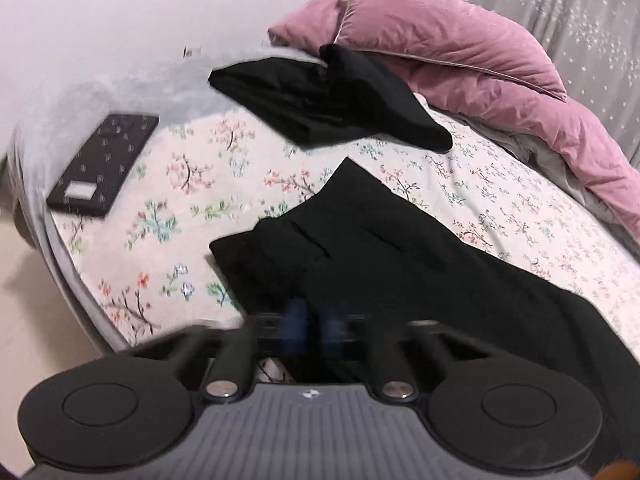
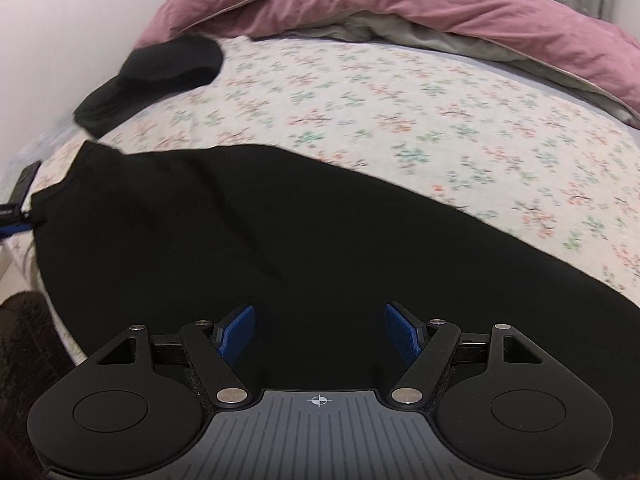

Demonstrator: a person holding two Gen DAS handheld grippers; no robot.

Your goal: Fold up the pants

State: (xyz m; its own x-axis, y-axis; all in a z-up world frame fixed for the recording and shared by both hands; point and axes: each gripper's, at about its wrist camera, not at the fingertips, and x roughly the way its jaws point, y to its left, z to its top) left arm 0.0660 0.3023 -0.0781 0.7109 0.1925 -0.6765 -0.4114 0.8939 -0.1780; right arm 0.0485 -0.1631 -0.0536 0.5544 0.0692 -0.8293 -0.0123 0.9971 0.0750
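Folding barely begun: pants (image 2: 280,248) flat on bed (image 2: 440,120), right hand-held gripper (image 2: 319,334) released, left (image 1: 316,330) blurred, untellable; folded garment (image 1: 328,100) at twelve o'clock.

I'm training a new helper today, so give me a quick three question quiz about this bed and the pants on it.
1. True or false: the right gripper is open above the black pants.
2. What lies on the bed sheet near its far left edge? A) flat dark pad B) mug C) shoe
3. What colour is the bunched duvet?

Key: 1 true. 2 A, the flat dark pad. 3 pink.
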